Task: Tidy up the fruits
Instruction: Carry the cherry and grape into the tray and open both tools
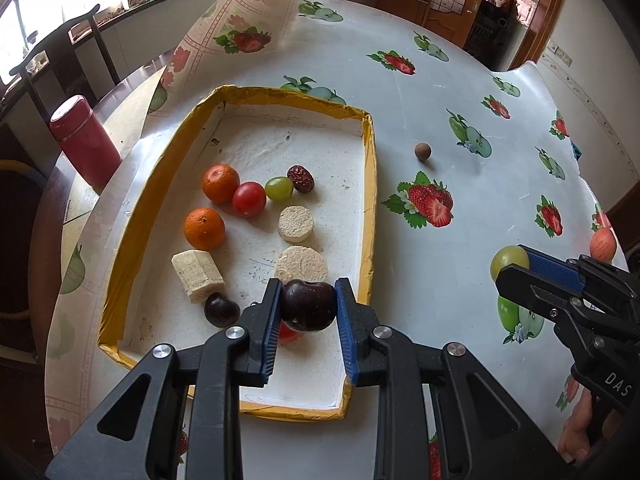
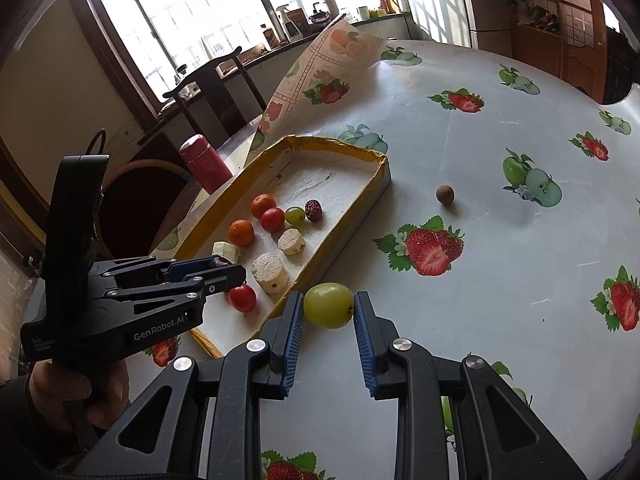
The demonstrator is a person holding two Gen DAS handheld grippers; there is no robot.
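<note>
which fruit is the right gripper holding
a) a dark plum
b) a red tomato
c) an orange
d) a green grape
d: in the right wrist view the right gripper is closed on a green grape, above the tablecloth just outside the tray; the dark plum is in the left gripper.

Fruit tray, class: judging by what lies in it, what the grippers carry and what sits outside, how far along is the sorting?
Done: two oranges, tomatoes, a green grape and a dark cherry already lie in the yellow-edged tray. In hand: the left gripper holds a dark plum over the tray, and the right gripper holds a green fruit. Left: a small brown ball sits on the tablecloth.
</note>
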